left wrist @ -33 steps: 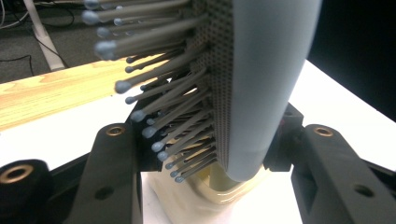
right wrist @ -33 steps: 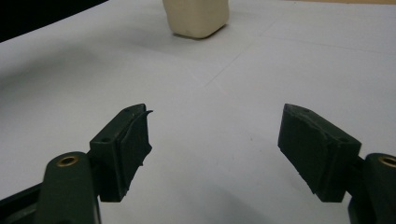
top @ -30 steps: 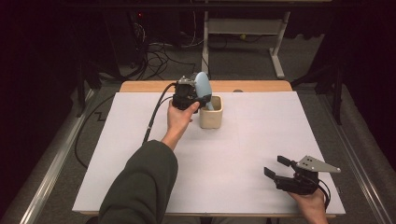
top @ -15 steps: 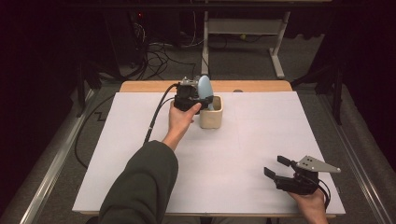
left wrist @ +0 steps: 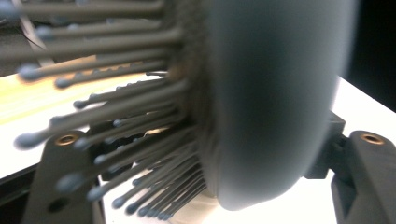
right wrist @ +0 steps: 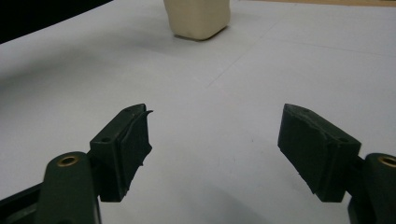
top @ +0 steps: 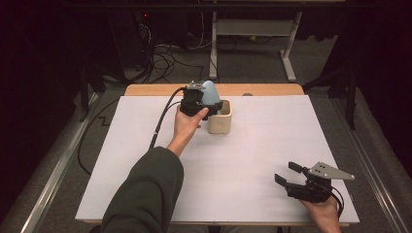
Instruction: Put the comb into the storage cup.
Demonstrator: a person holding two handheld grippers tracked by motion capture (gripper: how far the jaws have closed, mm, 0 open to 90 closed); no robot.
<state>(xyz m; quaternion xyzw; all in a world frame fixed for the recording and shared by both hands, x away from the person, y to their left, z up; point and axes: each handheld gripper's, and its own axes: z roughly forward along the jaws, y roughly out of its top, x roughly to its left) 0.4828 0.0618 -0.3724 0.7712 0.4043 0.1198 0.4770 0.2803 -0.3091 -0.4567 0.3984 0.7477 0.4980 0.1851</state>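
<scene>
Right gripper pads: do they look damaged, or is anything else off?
Yes. The right gripper stands open and the pads look torn, with ragged edges. Otherwise nothing odd: the left gripper holds the hairbrush over the upright cup.

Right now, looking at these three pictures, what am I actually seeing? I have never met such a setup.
No robot here: a person holds hand-worked tongs in each hand at a table covered in white. One picture looks down from above; the other two come from small cameras riding on the tongs. The left tongs grip a pale blue hairbrush over a cream cup at the far side. Their camera sees the brush up close, bristles and all. The right tongs rest near the front edge, wide open and holding nothing; their camera looks across the table toward the cup.
</scene>
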